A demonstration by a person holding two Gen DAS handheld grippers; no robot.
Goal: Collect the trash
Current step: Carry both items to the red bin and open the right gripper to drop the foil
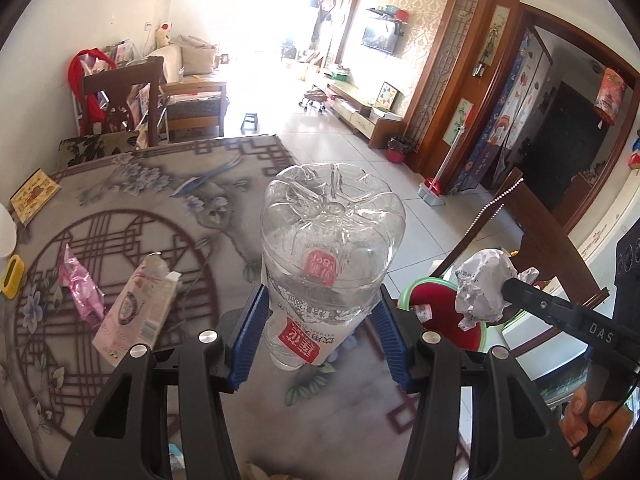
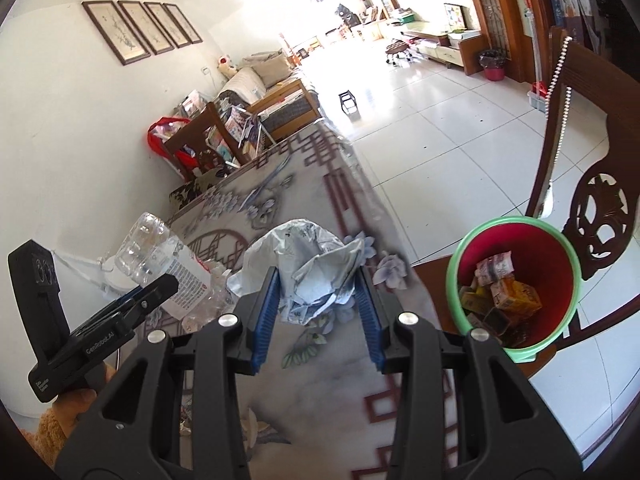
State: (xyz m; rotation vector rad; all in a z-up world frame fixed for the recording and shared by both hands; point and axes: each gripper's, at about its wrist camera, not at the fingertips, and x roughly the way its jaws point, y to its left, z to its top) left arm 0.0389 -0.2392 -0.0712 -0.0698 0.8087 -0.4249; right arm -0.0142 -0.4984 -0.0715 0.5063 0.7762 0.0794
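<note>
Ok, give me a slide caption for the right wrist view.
Right gripper holds crumpled paper over the table, beside the red bin.

Both wrist views look along their fingers, close over the table (image 1: 168, 184), sharing the red bin (image 2: 516, 280).

clear plastic bottle (image 1: 328, 264) clamped base-forward; crumpled paper (image 2: 316, 268) gripped above the worktop; red bin (image 2: 516, 284) holds cartons.

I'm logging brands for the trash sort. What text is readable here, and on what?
"DAS": right gripper, as seen by the left camera.
"GenRobot.AI": left gripper, as seen by the right camera.
"380ml": plastic bottle label, upside down; its Chinese brand characters are unclear.
Milk carton and crumpled paper: print too small.
</note>
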